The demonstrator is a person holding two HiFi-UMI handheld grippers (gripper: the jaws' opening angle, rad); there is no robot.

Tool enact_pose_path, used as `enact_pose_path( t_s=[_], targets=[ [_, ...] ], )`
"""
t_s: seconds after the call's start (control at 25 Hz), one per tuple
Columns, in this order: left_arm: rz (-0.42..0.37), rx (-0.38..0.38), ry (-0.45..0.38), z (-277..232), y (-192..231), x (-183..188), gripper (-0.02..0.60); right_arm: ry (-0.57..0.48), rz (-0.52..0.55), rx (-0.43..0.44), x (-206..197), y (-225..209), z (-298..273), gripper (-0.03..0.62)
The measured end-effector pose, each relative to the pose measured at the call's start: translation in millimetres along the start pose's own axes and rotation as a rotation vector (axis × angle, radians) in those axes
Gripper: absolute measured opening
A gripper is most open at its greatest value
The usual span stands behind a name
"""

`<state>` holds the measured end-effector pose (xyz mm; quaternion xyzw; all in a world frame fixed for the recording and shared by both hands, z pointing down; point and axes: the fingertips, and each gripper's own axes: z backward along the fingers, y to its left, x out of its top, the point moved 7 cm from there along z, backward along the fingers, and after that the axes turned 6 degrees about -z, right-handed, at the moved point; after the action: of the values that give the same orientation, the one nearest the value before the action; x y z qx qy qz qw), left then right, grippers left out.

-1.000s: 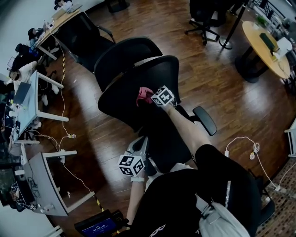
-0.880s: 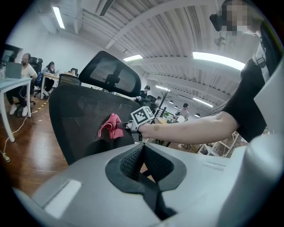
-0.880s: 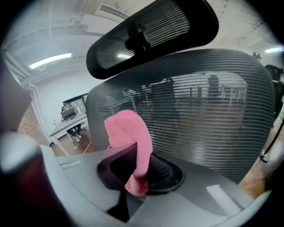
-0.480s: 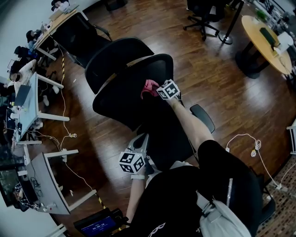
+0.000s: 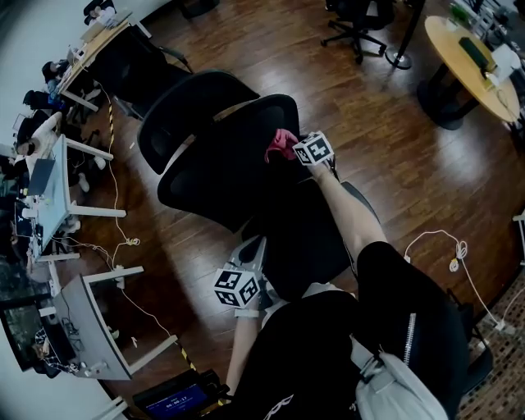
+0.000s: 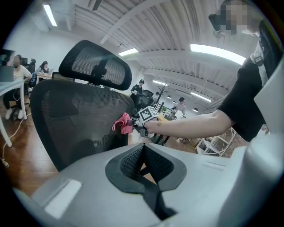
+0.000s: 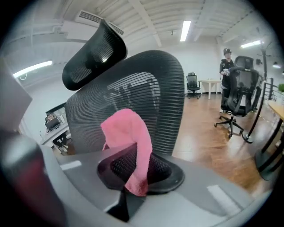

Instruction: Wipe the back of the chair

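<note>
A black mesh office chair back (image 5: 221, 164) with a headrest (image 5: 184, 107) stands in front of me. My right gripper (image 5: 289, 148) is shut on a pink cloth (image 5: 281, 142) and presses it against the right edge of the chair back. In the right gripper view the pink cloth (image 7: 128, 142) hangs from between the jaws, with the ribbed mesh back (image 7: 146, 97) just behind it. My left gripper (image 5: 248, 264) is held low near my body, shut on nothing, away from the chair. From the left gripper view the cloth (image 6: 123, 123) shows against the chair back (image 6: 75, 115).
Another black chair (image 5: 135, 61) and desks (image 5: 49, 197) with seated people stand to the left. A round wooden table (image 5: 472, 70) and a rolling chair (image 5: 361, 25) are at the far right. Cables (image 5: 447, 254) lie on the wooden floor.
My right gripper has slid the pink cloth to the right across the chair back, towards its right edge. The left gripper has stayed where it was.
</note>
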<state>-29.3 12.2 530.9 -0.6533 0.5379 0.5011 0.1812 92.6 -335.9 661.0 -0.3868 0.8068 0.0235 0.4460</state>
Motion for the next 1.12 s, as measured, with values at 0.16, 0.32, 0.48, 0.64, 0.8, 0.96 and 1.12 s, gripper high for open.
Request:
enact_pose_path(
  t_s=[0.16, 0.32, 0.48, 0.64, 0.8, 0.96, 1.12],
  targets=[
    [-0.003, -0.001, 0.009, -1.6, -1.5, -0.8, -0.009, -0.008, -0.038, -0.045, -3.0, -19.2, 8.5, 0.044],
    [-0.005, -0.005, 0.013, -6.2, -5.2, -0.6, -0.009, -0.007, -0.076, -0.108, -6.9, -40.8, 20.7, 0.044],
    [-0.009, -0.019, 0.017, -13.6, -10.4, -1.1, -0.009, -0.016, -0.131, -0.183, -12.6, -65.9, 34.9, 0.044],
    [-0.01, -0.029, 0.022, -17.1, -15.0, -3.1, -0.009, -0.042, -0.185, -0.268, -21.6, -86.9, 50.6, 0.044],
    [-0.003, -0.029, 0.021, -13.1, -14.3, -5.1, -0.008, -0.039, -0.2, -0.292, -31.2, -86.6, 51.9, 0.044],
    [0.005, -0.02, 0.018, -4.5, -10.5, -7.2, -0.009, -0.011, -0.13, -0.211, -36.4, -57.4, 31.1, 0.043],
    [0.015, -0.009, 0.014, 1.5, -5.5, -10.0, -0.009, 0.024, -0.014, -0.112, -36.8, -15.5, -0.9, 0.043]
  ],
)
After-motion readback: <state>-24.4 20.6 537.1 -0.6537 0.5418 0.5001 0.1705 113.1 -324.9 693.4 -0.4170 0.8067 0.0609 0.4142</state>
